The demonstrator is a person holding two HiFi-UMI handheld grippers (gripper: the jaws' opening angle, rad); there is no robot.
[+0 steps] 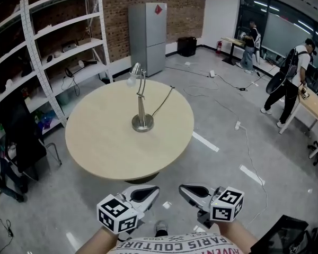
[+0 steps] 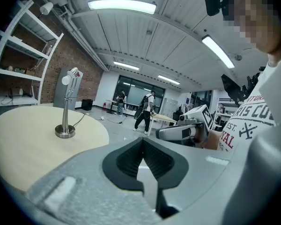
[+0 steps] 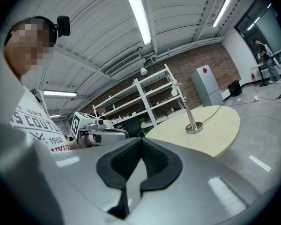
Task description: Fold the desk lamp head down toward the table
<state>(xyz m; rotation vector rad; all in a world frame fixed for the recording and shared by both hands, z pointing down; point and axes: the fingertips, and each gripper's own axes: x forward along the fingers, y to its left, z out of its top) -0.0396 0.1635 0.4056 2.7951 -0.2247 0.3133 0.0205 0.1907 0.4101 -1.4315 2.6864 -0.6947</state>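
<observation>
Head view looks steeply down from well back; both gripper views face the shared table [image 1: 100, 142].

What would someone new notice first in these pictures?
A silver desk lamp stands upright, alone on the round table. Below it in the head view, the left tool and right tool are shut, empty, short of the table. A grey fridge stands behind.

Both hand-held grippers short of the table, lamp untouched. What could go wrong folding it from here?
1. The lamp stands mid-table on a small round base; pushing the head down with the base unheld may tip or slide it.
2. Its cable trails off the far edge of the table to the floor and could snag.
3. The left hand-held gripper and right hand-held gripper are both shut; they must open before any grasp.
</observation>
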